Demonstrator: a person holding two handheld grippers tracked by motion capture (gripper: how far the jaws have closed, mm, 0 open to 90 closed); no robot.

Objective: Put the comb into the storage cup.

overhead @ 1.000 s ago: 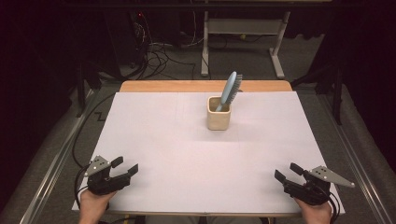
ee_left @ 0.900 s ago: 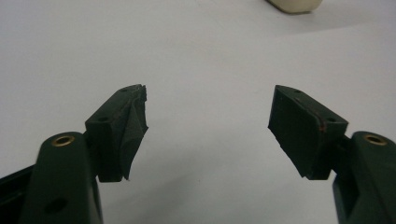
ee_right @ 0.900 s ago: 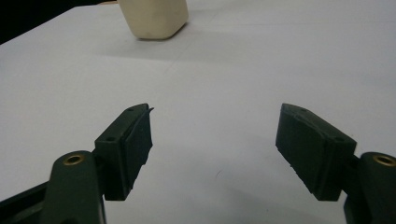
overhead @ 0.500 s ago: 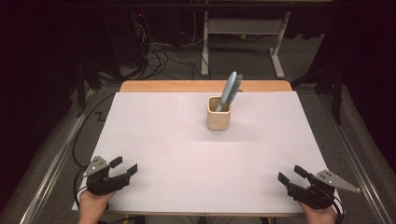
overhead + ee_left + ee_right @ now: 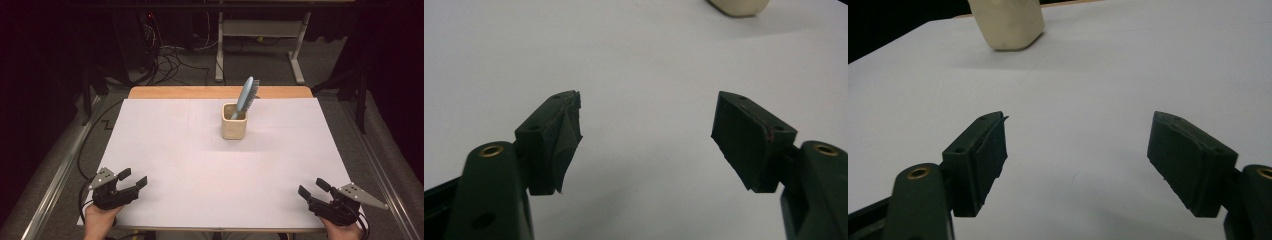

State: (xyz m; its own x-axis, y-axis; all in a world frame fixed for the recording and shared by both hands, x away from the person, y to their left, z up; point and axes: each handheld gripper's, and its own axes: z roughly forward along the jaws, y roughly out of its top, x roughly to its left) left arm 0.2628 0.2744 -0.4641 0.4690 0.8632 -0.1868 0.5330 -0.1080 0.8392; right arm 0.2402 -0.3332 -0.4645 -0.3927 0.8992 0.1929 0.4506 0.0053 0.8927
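White paper covers the table (image 5: 165, 150); a cream cup (image 5: 234, 121) with a blue hairbrush (image 5: 247, 95) leaning toward 1 o'clock stands past centre. Left gripper (image 5: 134, 179) waits wide and empty at 7 o'clock, right gripper (image 5: 312, 190), its jaws just opening on nothing, at 5. Cup lies at 11 o'clock from the right, seemingly slightly nearer.

Overhead light falls evenly on the white table sheet (image 5: 200, 165), which reads bright with a faint violet cast; the surrounding floor sinks into near darkness. The cup (image 5: 234, 121) casts a soft shadow toward 5 o'clock. In both gripper views the near black jaws appear dim and slightly soft, and the distant cup (image 5: 1008, 22) is blurred at 11 o'clock.
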